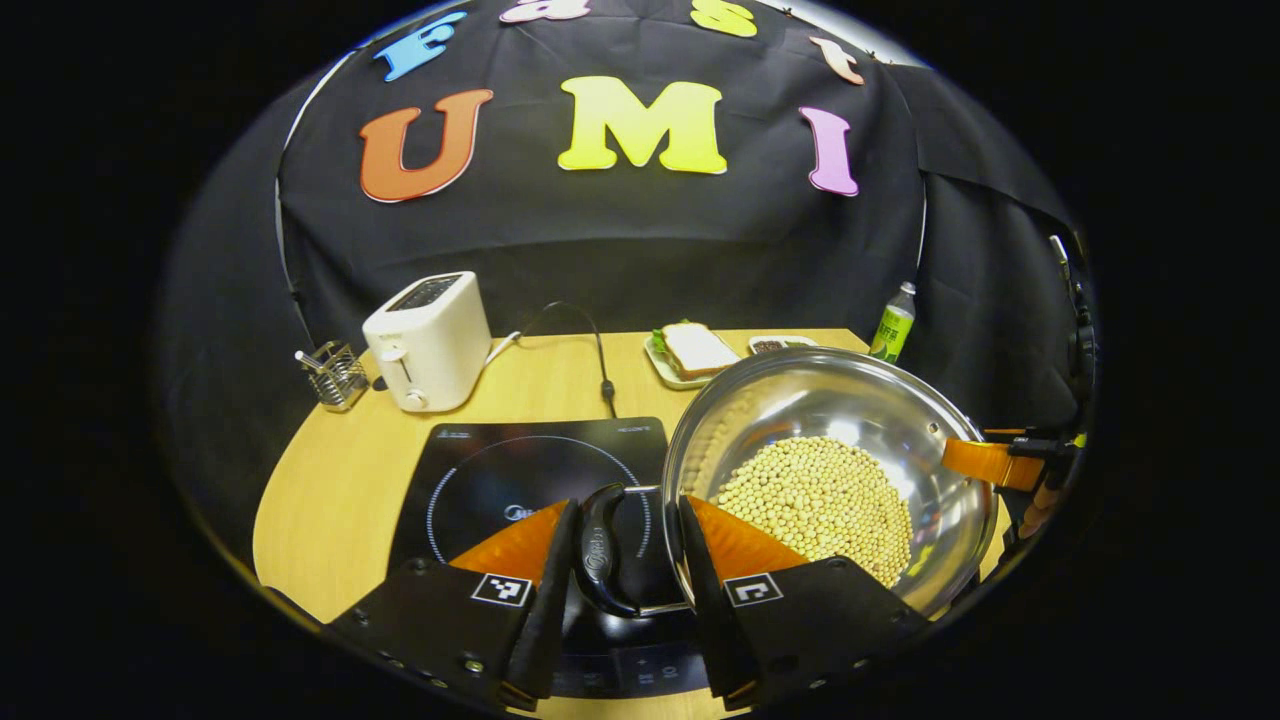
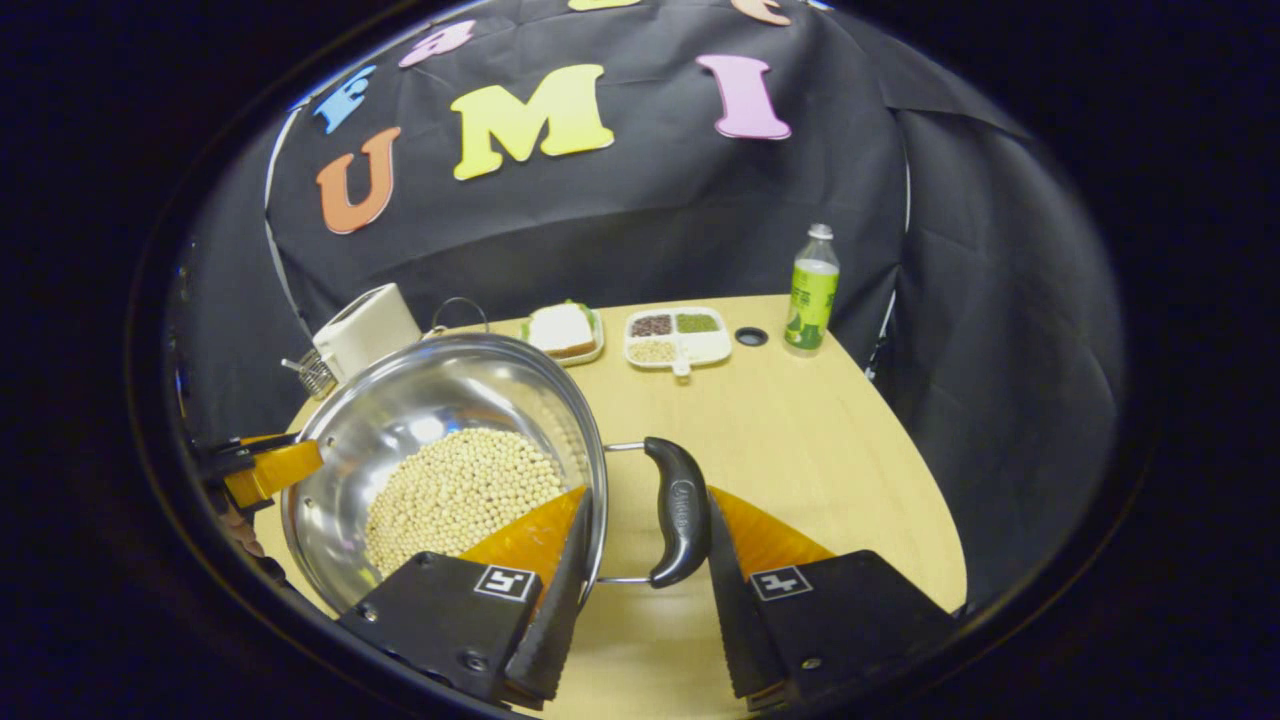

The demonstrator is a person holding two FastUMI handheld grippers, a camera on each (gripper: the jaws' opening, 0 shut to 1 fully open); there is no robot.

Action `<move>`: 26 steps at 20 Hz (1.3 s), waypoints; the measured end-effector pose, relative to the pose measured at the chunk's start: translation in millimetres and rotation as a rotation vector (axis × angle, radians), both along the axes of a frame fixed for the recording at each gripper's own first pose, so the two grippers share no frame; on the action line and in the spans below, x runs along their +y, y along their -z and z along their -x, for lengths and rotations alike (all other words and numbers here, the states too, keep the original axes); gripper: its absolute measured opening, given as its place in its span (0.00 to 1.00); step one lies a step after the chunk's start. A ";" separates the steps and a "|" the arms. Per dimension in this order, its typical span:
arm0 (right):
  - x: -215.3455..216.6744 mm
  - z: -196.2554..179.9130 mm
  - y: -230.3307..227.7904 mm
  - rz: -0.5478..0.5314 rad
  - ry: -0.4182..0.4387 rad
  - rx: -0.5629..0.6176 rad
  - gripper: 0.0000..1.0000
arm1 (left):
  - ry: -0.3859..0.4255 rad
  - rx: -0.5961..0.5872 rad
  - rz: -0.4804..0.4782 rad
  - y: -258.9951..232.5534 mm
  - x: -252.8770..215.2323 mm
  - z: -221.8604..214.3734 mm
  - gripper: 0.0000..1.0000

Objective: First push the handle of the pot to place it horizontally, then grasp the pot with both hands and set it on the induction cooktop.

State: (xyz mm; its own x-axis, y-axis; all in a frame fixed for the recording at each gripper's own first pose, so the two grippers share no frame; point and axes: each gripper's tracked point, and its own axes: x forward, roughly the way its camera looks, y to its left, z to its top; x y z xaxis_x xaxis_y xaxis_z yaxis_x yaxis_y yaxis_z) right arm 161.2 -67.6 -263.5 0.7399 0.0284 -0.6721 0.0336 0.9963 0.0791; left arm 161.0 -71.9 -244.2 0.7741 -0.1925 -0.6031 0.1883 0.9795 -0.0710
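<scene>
Steel pot [image 1: 830, 440] beside cooktop [image 1: 520, 480]; bottle cap [image 2: 750, 337] near bottle [image 2: 812, 290].

Small pale lettering sits at the top corners of the induction cooktop [image 1: 540, 480], too tiny to read. A faint embossed mark on each pot handle [image 2: 680, 510] is illegible.

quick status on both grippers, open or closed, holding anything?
Left gripper: open, fingers straddling the pot's left handle, not clamped.
Right gripper: open, fingers astride the pot's right handle, gaps visible.
</scene>
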 end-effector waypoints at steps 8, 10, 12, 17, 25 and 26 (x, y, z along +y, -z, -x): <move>99.2 -25.6 -4.9 0.010 -0.097 -0.015 0.63 | -0.107 -0.002 0.008 -0.9 92.5 -4.3 0.55; 123.9 -32.2 -2.0 0.015 -0.121 -0.019 0.64 | -0.129 0.001 0.004 2.7 115.7 -6.9 0.55; 147.8 -38.2 5.1 0.037 -0.151 -0.016 0.63 | -0.147 0.020 -0.012 10.9 135.9 -7.3 0.55; 188.7 -54.5 17.5 0.041 -0.179 -0.011 0.63 | -0.178 0.045 -0.021 23.1 171.8 -16.7 0.55; 218.8 -80.4 37.2 0.101 -0.206 -0.040 0.63 | -0.185 0.071 -0.032 47.2 194.6 -39.5 0.55; 218.8 -79.9 38.4 0.101 -0.206 -0.044 0.64 | -0.183 0.072 -0.032 49.5 194.6 -40.7 0.55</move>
State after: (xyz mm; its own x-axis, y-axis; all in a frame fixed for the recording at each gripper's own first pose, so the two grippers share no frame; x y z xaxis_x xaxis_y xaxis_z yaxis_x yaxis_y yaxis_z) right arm 241.1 151.2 -302.0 0.7539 0.1158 -0.6467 -0.1722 0.9848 -0.0244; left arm 201.7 122.6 -293.7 0.7489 -0.0327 -0.6619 0.0025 0.9989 -0.0466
